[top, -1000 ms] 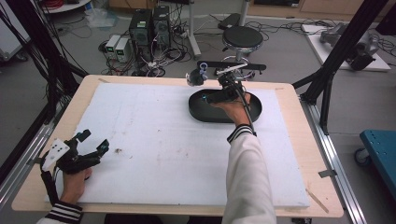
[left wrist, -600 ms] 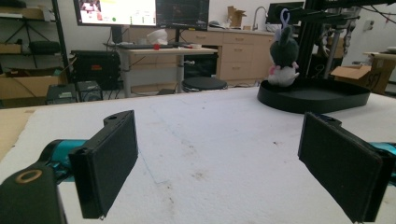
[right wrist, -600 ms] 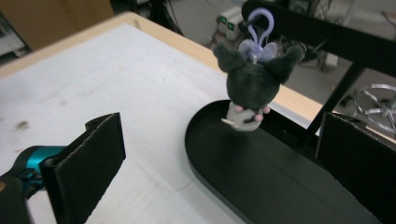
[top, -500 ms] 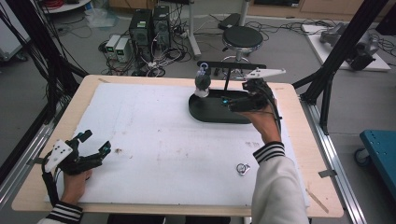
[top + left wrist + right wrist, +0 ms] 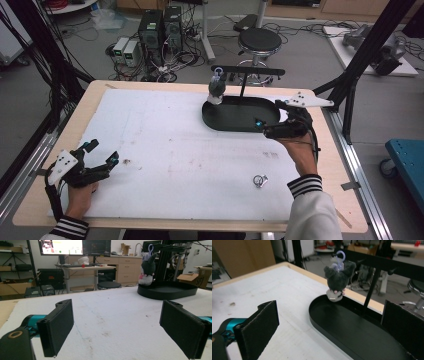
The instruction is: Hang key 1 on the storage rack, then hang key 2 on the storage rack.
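My right claw [image 5: 264, 126] stands with jaws apart and empty over the black tray [image 5: 235, 120]. The plush toy [image 5: 217, 88] hangs at the tray's far end: judged light, soft, squashable. Grip its body, not the loop.

White-matted table [image 5: 165, 135]: black tray [image 5: 235, 120], keyring [image 5: 259, 180].

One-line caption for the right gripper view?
Open right gripper faces a plush keychain hung from the stand rail over the black tray.
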Demonstrator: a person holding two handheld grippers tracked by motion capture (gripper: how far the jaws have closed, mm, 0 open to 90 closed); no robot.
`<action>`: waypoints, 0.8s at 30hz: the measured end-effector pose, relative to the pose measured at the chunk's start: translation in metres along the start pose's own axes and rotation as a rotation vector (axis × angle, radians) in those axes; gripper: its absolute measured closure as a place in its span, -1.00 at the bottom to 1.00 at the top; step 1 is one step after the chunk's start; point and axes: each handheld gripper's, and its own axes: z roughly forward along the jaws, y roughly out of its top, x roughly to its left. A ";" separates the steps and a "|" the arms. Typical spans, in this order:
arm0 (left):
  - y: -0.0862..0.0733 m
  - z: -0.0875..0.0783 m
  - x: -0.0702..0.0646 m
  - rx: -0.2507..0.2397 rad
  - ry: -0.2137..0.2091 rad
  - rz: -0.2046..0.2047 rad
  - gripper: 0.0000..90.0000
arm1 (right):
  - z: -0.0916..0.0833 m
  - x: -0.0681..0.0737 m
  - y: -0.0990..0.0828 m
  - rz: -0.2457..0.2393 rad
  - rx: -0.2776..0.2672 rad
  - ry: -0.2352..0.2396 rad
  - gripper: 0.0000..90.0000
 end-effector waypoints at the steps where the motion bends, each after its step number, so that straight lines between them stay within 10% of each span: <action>1: 0.000 0.000 0.000 -0.001 0.001 -0.001 -0.72 | -0.003 0.000 -0.003 -0.010 -0.013 -0.002 -0.99; 24: 0.000 0.000 0.000 -0.004 0.002 -0.001 -0.72 | -0.025 -0.003 -0.034 -0.001 -0.064 -0.014 -0.99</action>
